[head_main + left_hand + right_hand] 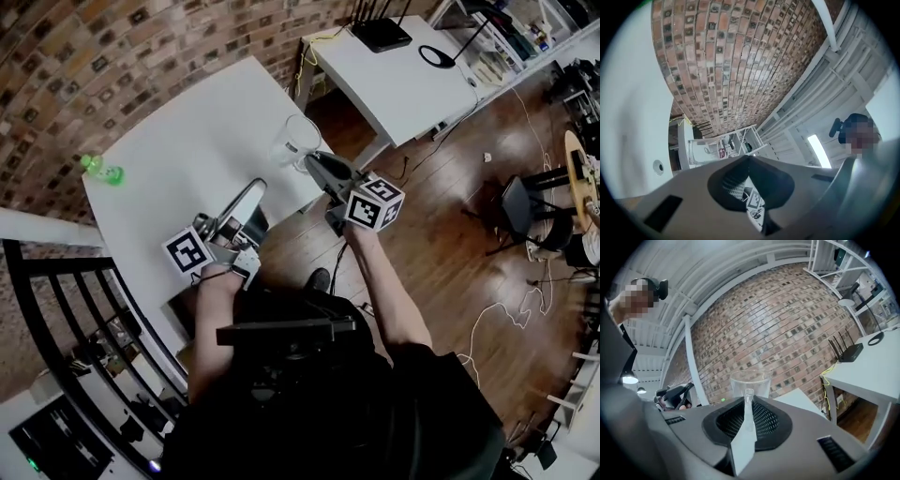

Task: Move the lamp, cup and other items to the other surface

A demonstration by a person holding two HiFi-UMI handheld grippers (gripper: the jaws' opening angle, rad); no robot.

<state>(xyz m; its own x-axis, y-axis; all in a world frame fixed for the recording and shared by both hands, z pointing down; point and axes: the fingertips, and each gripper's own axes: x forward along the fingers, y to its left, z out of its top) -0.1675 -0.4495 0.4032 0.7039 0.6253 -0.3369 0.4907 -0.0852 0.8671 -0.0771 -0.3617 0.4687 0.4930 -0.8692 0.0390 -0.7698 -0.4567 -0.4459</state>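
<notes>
Jaws of the right gripper [749, 398] clamp the handle of the clear cup [300, 139] by the white desk's [187, 150] edge; left gripper's [750, 158] jaws meet, tips together.

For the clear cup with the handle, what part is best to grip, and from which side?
The handle, approached level from the side it sticks out on. The clear cup stands upright, and its handle is a thin vertical strip that fits flat between two pads; the smooth round wall would likely slip. The right gripper grips it that way.
</notes>
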